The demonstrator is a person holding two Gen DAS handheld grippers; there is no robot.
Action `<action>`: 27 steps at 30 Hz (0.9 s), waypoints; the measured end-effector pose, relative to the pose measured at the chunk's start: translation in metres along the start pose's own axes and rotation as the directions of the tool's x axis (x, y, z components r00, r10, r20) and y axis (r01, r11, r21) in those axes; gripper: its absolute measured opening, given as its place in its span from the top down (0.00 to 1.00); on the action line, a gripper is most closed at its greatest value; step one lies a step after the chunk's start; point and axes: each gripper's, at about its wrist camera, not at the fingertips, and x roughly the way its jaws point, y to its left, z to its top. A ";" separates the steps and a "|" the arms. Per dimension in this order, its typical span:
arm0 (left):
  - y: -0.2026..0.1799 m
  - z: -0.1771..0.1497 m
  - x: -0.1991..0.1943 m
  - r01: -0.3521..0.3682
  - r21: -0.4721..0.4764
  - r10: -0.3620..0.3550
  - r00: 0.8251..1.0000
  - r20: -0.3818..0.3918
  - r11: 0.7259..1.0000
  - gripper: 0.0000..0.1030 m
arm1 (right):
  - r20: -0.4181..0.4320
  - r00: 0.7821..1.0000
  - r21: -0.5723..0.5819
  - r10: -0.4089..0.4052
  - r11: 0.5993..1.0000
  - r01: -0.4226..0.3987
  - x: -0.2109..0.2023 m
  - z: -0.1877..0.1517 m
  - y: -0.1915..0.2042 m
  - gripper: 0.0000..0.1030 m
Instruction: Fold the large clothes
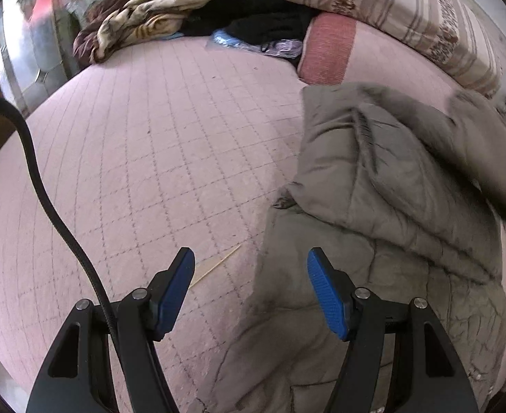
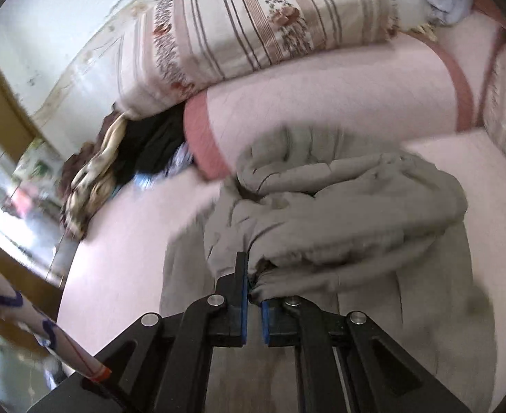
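Observation:
A large grey-green padded coat (image 1: 383,206) lies on the pink quilted bed (image 1: 149,158), to the right in the left wrist view. Part of it is lifted and folded over the rest. My left gripper (image 1: 251,272) is open and empty, hovering above the coat's left edge. In the right wrist view the same coat (image 2: 349,213) is bunched up in front of me. My right gripper (image 2: 253,292) is shut on a fold of the coat and holds it raised above the bed (image 2: 122,251).
A striped floral quilt (image 2: 253,24) lies folded on a rolled pink mattress pad (image 2: 321,96) at the back. A heap of brown, cream and black clothes (image 1: 184,17) sits at the far left corner. A thin stick (image 1: 215,266) lies on the bed. A black cable (image 1: 42,186) hangs at left.

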 end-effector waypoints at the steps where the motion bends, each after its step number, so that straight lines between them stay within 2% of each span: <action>1: 0.002 0.000 0.000 -0.005 -0.011 0.005 1.000 0.006 1.000 0.35 | -0.013 1.000 0.021 0.010 1.000 -0.009 -0.002 -0.020 -0.004 0.94; 4: 0.001 -0.003 -0.003 -0.031 -0.008 0.031 0.999 0.024 0.999 0.35 | -0.078 0.997 0.100 0.029 0.995 -0.021 0.019 -0.052 -0.019 0.94; 7: -0.002 -0.006 -0.007 -0.044 0.004 0.043 0.998 0.037 0.999 0.35 | -0.141 0.990 0.148 -0.011 0.989 0.032 0.063 -0.061 -0.034 0.94; 12: -0.005 -0.007 -0.014 -0.057 0.020 0.056 0.996 0.070 0.998 0.35 | -0.224 0.972 0.159 -0.073 0.981 0.110 0.129 -0.049 -0.043 0.94; 14: -0.005 -0.007 -0.013 -0.072 0.025 0.070 0.995 0.077 0.997 0.35 | -0.229 0.970 0.156 -0.080 0.981 0.118 0.137 -0.044 -0.042 0.91; 16: -0.004 -0.007 -0.012 -0.069 0.030 0.067 0.996 0.067 0.997 0.35 | -0.216 0.974 0.163 -0.072 0.981 0.109 0.129 -0.043 -0.041 0.87; 18: -0.003 -0.005 -0.013 -0.060 0.027 0.058 0.996 0.065 0.998 0.35 | -0.197 0.979 0.156 -0.057 0.984 0.089 0.113 -0.046 -0.038 0.66; 19: -0.002 -0.005 -0.013 -0.058 0.025 0.056 0.996 0.067 0.998 0.35 | -0.184 0.981 0.145 -0.060 0.986 0.087 0.105 -0.048 -0.036 0.48; 20: -0.002 -0.004 -0.015 -0.055 0.024 0.053 0.996 0.070 0.998 0.35 | -0.157 0.985 0.123 -0.069 0.988 0.089 0.092 -0.052 -0.033 0.43; 24: -0.001 -0.006 -0.017 -0.050 0.025 0.048 0.997 0.067 0.998 0.35 | -0.128 0.987 0.044 -0.102 0.993 0.108 0.056 -0.066 -0.028 0.43; 27: -0.001 -0.007 -0.017 -0.057 0.026 0.055 0.996 0.065 0.998 0.35 | -0.127 0.987 0.054 -0.095 0.993 0.103 0.033 -0.067 -0.034 0.43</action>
